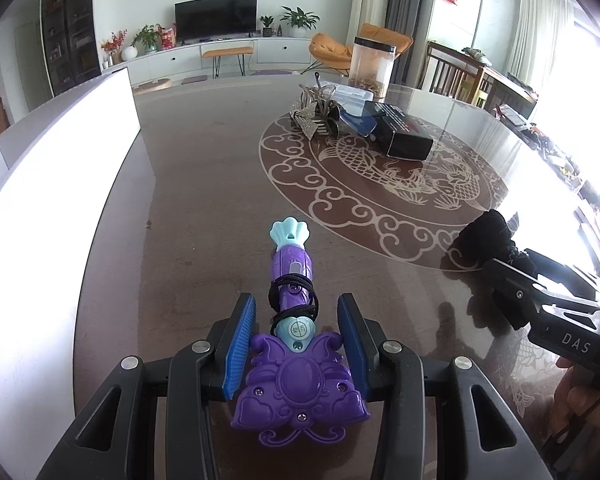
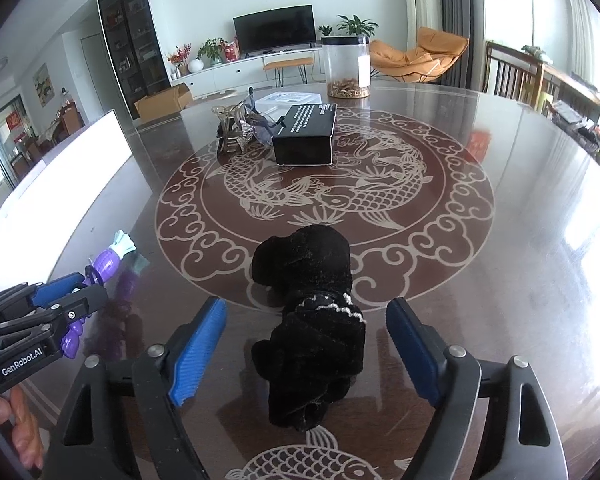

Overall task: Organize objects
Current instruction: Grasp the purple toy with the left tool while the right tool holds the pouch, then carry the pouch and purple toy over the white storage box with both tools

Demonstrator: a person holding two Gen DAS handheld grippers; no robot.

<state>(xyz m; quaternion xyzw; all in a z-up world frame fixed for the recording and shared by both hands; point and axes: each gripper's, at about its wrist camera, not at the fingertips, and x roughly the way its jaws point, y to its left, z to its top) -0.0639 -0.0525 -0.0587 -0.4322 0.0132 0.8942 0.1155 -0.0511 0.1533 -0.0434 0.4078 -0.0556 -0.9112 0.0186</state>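
A purple toy wand [image 1: 296,360] (teal shell tip, black cord wound round its shaft) points away over the dark table. Right of it, a black velvet cloth [image 2: 312,320] lies crumpled, beaded trim showing.

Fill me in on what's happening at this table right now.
A person is tidying a round table with a handheld gripper in each hand. The left gripper is shut on a purple toy wand wrapped in black cord. The right gripper is open, with a black fabric bundle lying on the table between its fingers, not gripped. A black box and a clear jar sit farther back.
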